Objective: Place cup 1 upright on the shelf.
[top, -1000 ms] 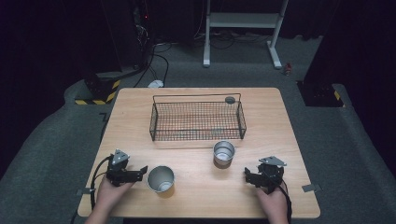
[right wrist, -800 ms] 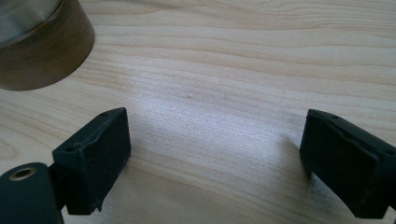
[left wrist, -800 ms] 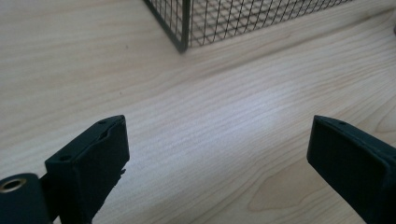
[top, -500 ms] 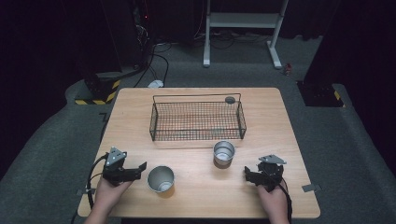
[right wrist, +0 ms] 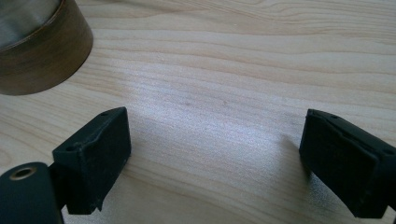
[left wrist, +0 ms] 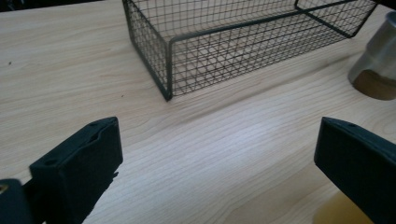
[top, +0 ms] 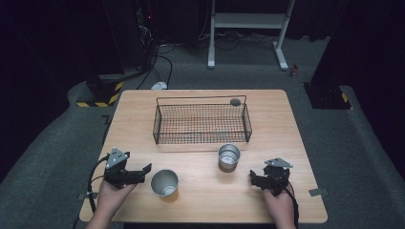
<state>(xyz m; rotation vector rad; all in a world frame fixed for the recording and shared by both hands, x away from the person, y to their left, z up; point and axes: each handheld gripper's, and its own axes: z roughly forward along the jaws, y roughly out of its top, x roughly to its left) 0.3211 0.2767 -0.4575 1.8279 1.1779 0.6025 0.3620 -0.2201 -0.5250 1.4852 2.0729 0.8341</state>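
— What am I working over here?

— A light wooden table [top: 143,114], grain running across it. From my high view a black wire basket [top: 201,123] sits toward the far side.

— And nearer me?

— Two metal cups stand on the wood: one cup [top: 229,157] just in front of the basket, the other cup [top: 164,183] closer, to the left, well apart from it.

grey carpet [top: 57,143], white desk frame [top: 248,28], dark room
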